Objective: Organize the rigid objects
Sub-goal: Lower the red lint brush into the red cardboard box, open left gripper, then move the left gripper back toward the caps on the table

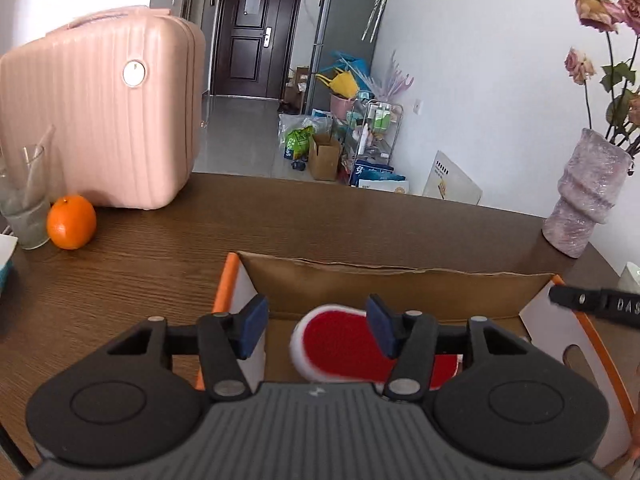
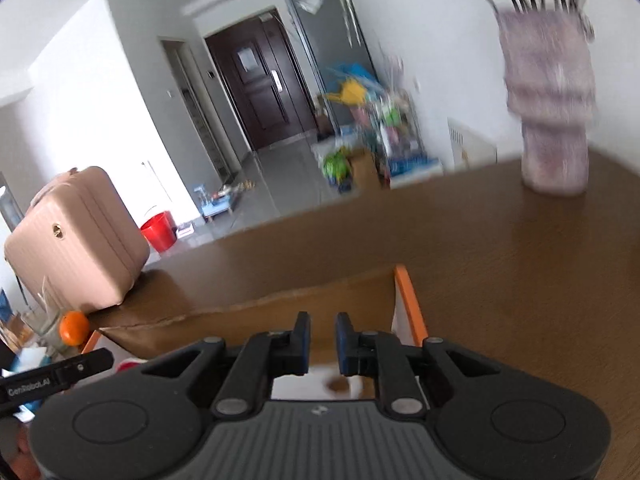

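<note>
An open cardboard box (image 1: pixel 400 278) with orange edges and white end walls stands on the brown table, right in front of both grippers. Inside it lies a red pad with a white rim (image 1: pixel 336 344). My left gripper (image 1: pixel 316 328) hovers over the box's left half, open, and its blue pads do not touch the red pad. In the right wrist view my right gripper (image 2: pixel 323 340) is over the right end of the box (image 2: pixel 280 304), its jaws almost together with nothing between them. A blurred white and brown thing (image 2: pixel 336 384) shows below it.
A pink suitcase (image 1: pixel 100 120) stands at the table's far left, with an orange (image 1: pixel 71 222) and a glass (image 1: pixel 26 208) in front of it. A pale pink vase (image 1: pixel 586 196) with dried roses is at the far right. The table's far edge (image 1: pixel 360 188) runs just behind the box.
</note>
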Motion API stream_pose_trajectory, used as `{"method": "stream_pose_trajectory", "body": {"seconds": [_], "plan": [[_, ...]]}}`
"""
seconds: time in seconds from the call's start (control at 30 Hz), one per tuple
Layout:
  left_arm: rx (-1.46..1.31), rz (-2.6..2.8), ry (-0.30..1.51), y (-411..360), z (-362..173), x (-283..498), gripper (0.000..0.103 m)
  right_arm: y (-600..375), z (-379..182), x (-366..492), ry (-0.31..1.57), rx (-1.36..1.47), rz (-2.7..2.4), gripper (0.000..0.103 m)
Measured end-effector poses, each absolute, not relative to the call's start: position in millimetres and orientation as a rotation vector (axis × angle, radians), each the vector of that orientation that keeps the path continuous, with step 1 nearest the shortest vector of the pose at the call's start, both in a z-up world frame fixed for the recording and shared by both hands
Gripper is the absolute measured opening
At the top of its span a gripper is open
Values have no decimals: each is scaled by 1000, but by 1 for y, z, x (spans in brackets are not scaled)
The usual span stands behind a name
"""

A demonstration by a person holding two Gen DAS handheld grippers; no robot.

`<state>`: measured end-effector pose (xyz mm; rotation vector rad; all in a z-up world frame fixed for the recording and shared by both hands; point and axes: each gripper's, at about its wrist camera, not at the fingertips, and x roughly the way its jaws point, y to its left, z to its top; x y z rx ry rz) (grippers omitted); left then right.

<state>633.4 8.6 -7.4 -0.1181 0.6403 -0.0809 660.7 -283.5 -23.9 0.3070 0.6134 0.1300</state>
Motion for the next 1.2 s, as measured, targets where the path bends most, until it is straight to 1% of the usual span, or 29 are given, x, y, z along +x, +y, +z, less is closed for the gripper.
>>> {"method": "stream_pose_trajectory", "body": {"seconds": [0.1, 0.17, 0.23, 0.27, 0.3, 0.33, 0.37, 0.4, 0.43, 0.47, 0.5, 0.53, 0.6, 0.8, 1.03, 1.2], "plan": [[-51, -100, 610, 15, 9, 611, 58, -282, -8, 656, 599, 261, 136, 15], [0, -94, 575, 19, 25, 590, 64, -284, 13, 641, 577, 218, 124, 18], [42, -86, 538, 28, 40, 564, 74, -288, 36, 621, 563, 178, 117, 22], [62, -78, 521, 33, 47, 549, 76, -290, 46, 609, 558, 157, 118, 28], [88, -69, 502, 38, 54, 531, 84, -290, 56, 594, 555, 129, 118, 36], [106, -57, 482, 43, 59, 516, 92, -290, 65, 578, 550, 99, 120, 40], [116, -40, 457, 45, 64, 501, 97, -289, 72, 560, 540, 69, 123, 51], [120, -22, 430, 49, 67, 485, 100, -290, 78, 539, 527, 36, 130, 65], [120, -12, 407, 53, 70, 468, 101, -289, 84, 520, 504, 7, 140, 72], [116, -10, 391, 56, 73, 453, 103, -289, 89, 499, 466, -14, 149, 88], [107, -12, 375, 58, 77, 439, 103, -290, 92, 479, 420, -22, 153, 100], [103, -16, 358, 60, 81, 424, 103, -290, 94, 460, 381, -21, 152, 102], [105, -15, 327, 62, 87, 399, 103, -287, 97, 431, 337, -4, 142, 102], [50, 2, 277, 75, 105, 349, 103, -279, 108, 375, 281, 58, 165, 103], [64, 5, 231, 77, 115, 293, 103, -272, 103, 328, 266, 68, 174, 103], [63, 6, 248, 80, 103, 245, 103, -276, 89, 288, 282, 106, 173, 103]]}}
